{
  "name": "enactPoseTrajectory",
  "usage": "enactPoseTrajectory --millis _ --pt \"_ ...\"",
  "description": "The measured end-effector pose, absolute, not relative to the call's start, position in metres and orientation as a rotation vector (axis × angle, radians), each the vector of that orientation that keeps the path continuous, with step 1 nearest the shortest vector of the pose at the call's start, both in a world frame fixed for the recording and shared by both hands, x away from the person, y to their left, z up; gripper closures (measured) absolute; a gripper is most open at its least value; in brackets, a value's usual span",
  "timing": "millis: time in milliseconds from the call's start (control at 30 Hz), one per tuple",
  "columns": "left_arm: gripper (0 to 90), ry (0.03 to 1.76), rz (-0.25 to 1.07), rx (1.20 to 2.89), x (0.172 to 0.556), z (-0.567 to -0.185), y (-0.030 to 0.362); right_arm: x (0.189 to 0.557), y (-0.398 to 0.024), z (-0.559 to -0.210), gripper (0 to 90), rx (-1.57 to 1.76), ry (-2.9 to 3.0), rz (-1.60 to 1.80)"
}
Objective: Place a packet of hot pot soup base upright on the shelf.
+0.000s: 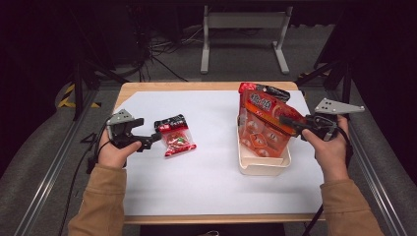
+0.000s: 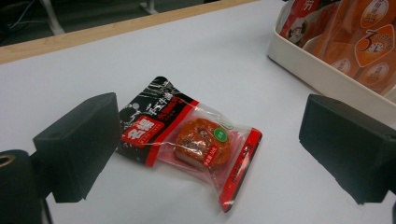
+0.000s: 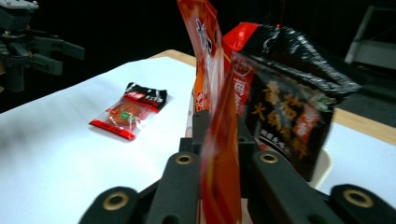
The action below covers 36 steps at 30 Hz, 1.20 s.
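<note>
**Orange pouch pinched at the tub, small packet between my open left jaws**

My right gripper [image 1: 293, 123] has its jaws nearly together on the edge of the orange pouch [image 1: 260, 125], which stands upright in the cream tub [image 1: 263, 167]; in the right gripper view the foil runs straight up between the two black jaws, though I cannot tell whether the pads truly press on it. My left gripper [image 1: 156, 137] is spread wide and holds nothing, and the small red-and-black snack packet [image 2: 187, 140] lies flat on the white sheet [image 1: 211, 177] between its jaws without touching either.

There is bare sheet all around that packet and a broad open stretch between it and the tub. The tub sits toward the right side of the sheet, near its right edge, with the wooden table rim [image 1: 196, 86] beyond.

Inside the tub, the orange pouch leans beside a black-and-red bag [image 3: 289, 102], both sticking up well above the tub's wall.
</note>
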<state>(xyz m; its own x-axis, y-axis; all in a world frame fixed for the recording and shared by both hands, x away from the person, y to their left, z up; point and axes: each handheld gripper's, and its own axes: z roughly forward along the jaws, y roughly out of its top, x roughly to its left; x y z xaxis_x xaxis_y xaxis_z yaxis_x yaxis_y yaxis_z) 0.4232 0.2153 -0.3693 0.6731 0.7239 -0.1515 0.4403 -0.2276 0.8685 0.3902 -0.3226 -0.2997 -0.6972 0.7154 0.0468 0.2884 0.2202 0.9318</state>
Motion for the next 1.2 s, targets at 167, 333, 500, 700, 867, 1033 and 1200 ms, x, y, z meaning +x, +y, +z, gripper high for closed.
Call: enactPoseTrajectory --millis 167,333,500,700,867,1033,1200 --pt "7.0 0.91 0.362 1.871 0.426 -0.369 0.216 0.381 -0.333 -0.296 74.4 0.938 2.056 1.484" --pt "7.5 0.908 0.366 1.867 0.429 -0.368 0.215 0.371 -0.344 -0.295 66.7 0.943 2.034 1.465" --pt "8.2 0.904 0.363 1.86 0.431 -0.368 0.213 0.361 -0.351 -0.296 57.7 0.94 2.024 1.436" --pt "8.3 0.91 0.375 1.857 0.434 -0.368 0.215 0.348 -0.361 -0.3 54.9 0.951 2.017 1.375" --pt "8.3 0.914 0.377 1.855 0.434 -0.368 0.216 0.342 -0.369 -0.303 52.4 0.973 1.997 1.35" --pt "8.4 0.925 0.387 1.853 0.434 -0.367 0.215 0.341 -0.374 -0.31 51.3 1.018 1.982 1.319" --pt "8.5 0.93 0.391 1.856 0.433 -0.368 0.215 0.341 -0.379 -0.322 51.5 1.059 1.944 1.313"
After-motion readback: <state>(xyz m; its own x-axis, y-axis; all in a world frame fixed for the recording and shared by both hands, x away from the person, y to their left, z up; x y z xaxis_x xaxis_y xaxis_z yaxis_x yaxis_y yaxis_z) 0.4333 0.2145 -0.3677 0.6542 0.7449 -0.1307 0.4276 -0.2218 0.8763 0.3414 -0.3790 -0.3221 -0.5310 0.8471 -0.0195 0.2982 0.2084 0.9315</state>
